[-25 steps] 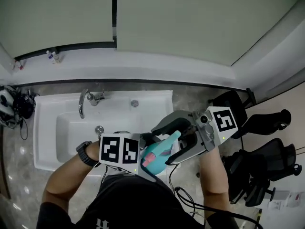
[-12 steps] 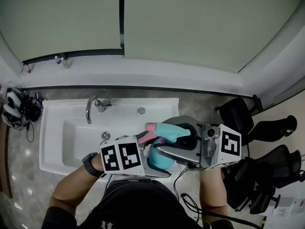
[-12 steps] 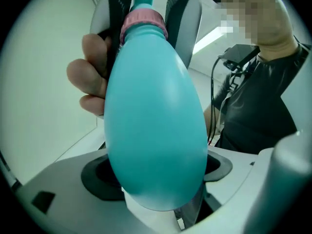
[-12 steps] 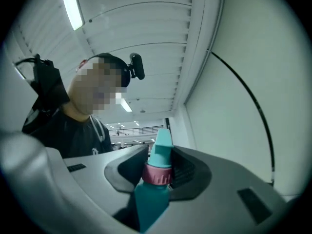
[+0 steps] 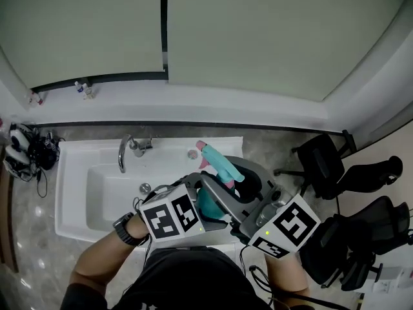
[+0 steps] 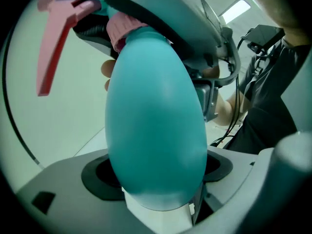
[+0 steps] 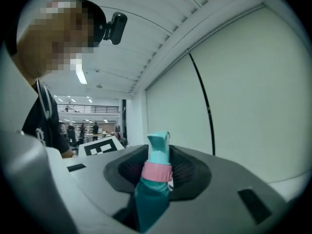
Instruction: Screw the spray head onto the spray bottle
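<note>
1. Because the head can only be turned on if the body stays put, the left hand-held gripper (image 6: pixel 156 174) is clamped wide around the belly of the teal spray bottle (image 6: pixel 156 126). Its pads press on both flanks low down, which leaves the neck end free.
2. The right hand-held gripper (image 7: pixel 160 168) is pinching the pink collar (image 7: pixel 157 173) of the spray head (image 7: pixel 158 147). Its jaws have just been closing, and the ribbed pads now sit against the collar on both sides. That ring likely carries the thread, so a grip there, not on the trigger, should send a twist of the wrist straight into the screw.
3. In the head view the bottle is held in the air, tilted, over the right end of the white sink (image 5: pixel 64 199). It is close to the person's body and well apart from the tap (image 5: pixel 122 154). The pink trigger (image 5: pixel 202 148) points away toward the wall. Nothing held rests on the stone surface (image 5: pixel 271 144) around the sink.
4. The 2 grippers reach the bottle from different sides, the left from the lower left and the right from the lower right. This probably gives each hand room to turn against the other.
5. The collar sits down on the neck with no gap showing, so the threading seems to be under way. How tight it is cannot be told from these views.
</note>
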The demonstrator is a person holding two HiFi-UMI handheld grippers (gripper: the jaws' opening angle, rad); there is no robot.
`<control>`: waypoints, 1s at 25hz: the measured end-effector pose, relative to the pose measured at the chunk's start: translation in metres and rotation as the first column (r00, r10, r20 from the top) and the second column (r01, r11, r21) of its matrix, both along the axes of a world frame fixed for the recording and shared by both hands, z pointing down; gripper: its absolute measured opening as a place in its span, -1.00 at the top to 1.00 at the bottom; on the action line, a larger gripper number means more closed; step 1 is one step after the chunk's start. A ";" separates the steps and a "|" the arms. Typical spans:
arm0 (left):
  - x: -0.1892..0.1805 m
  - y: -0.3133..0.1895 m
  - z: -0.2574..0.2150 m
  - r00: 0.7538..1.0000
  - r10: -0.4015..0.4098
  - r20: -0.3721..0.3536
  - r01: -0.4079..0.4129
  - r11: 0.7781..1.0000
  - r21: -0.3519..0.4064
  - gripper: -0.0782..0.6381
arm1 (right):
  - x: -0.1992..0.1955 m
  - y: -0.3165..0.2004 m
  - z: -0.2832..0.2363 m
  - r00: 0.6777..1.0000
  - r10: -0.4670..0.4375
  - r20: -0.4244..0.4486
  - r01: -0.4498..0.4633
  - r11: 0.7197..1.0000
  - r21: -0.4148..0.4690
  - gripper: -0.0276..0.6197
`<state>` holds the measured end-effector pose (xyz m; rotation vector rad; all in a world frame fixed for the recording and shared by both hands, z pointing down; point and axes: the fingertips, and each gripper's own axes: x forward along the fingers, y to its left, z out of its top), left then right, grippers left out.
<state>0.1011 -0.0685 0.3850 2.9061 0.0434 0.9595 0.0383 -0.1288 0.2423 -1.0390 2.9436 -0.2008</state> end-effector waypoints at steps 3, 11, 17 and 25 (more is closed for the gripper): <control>-0.003 -0.013 0.005 0.998 -0.064 0.025 0.063 0.997 0.045 -0.44 | 0.007 -0.008 0.001 0.989 0.149 0.015 -0.149 0.988 0.040 0.52; -0.009 -0.001 0.001 0.999 0.033 -0.031 -0.034 0.998 -0.044 -0.44 | -0.001 0.002 -0.005 0.987 0.149 0.066 -0.158 0.974 0.165 0.52; -0.013 -0.019 0.014 0.996 -0.055 0.067 0.055 0.998 0.010 -0.44 | 0.005 -0.012 0.011 0.944 0.317 -0.090 -0.300 0.941 0.159 0.52; -0.013 -0.034 0.025 0.986 -0.143 0.087 0.138 0.988 0.067 -0.44 | 0.008 -0.017 0.023 0.903 0.410 -0.129 -0.391 0.908 0.153 0.51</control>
